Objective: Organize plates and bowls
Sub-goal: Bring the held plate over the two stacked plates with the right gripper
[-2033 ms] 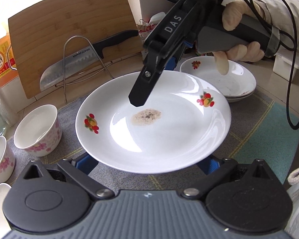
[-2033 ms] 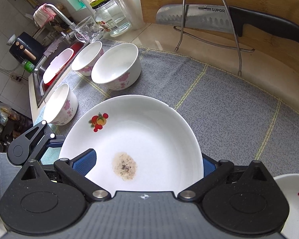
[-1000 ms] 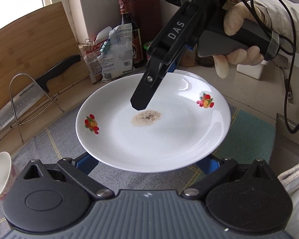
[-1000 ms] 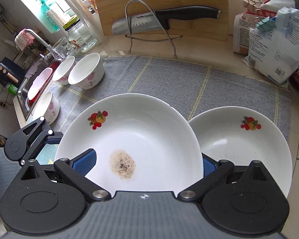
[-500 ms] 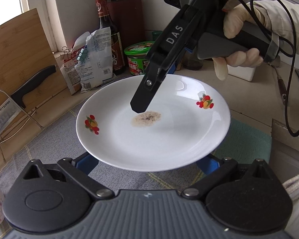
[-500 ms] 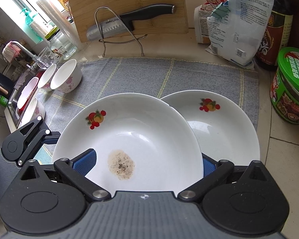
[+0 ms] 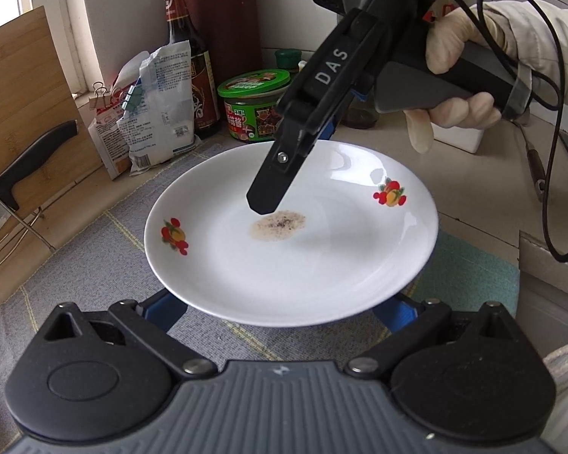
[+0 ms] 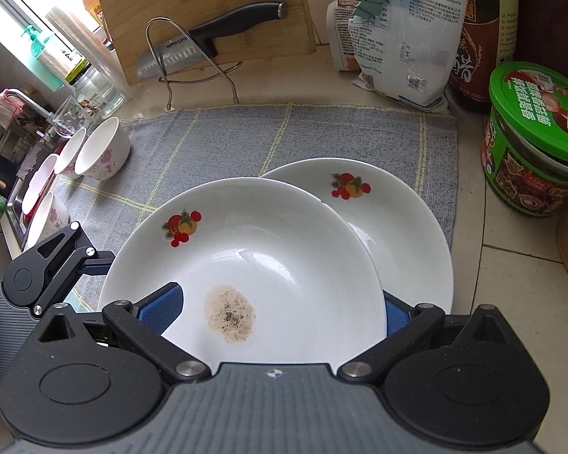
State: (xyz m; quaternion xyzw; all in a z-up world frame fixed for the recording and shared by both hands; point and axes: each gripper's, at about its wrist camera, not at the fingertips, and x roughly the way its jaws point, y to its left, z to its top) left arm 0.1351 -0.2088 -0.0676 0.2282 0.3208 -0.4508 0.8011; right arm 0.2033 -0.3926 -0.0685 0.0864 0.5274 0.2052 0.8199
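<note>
A white plate (image 7: pixel 295 242) with fruit prints and a peppery brown stain is held in the air over the grey mat (image 8: pixel 216 143). My left gripper (image 7: pixel 284 304) holds its near rim from below, fingers open wide under it. My right gripper (image 8: pixel 280 314) grips the opposite rim; one finger (image 7: pixel 280 166) lies over the plate's inside. The held plate (image 8: pixel 246 261) hangs partly over a second white plate (image 8: pixel 405 234) resting on the mat's right end. Several floral bowls (image 8: pixel 102 147) stand at the mat's left end.
A knife (image 8: pixel 208 45) on a wire stand leans on a wooden board (image 8: pixel 193 7). Bags (image 8: pixel 405 30), a dark bottle (image 8: pixel 488 34) and a green-lidded tub (image 8: pixel 534 136) stand to the right. A sink (image 8: pixel 22 193) lies left.
Both grippers carried the stained plate to the right along the mat, from near the bowls to partly above the second plate. Grip is unchanged.
</note>
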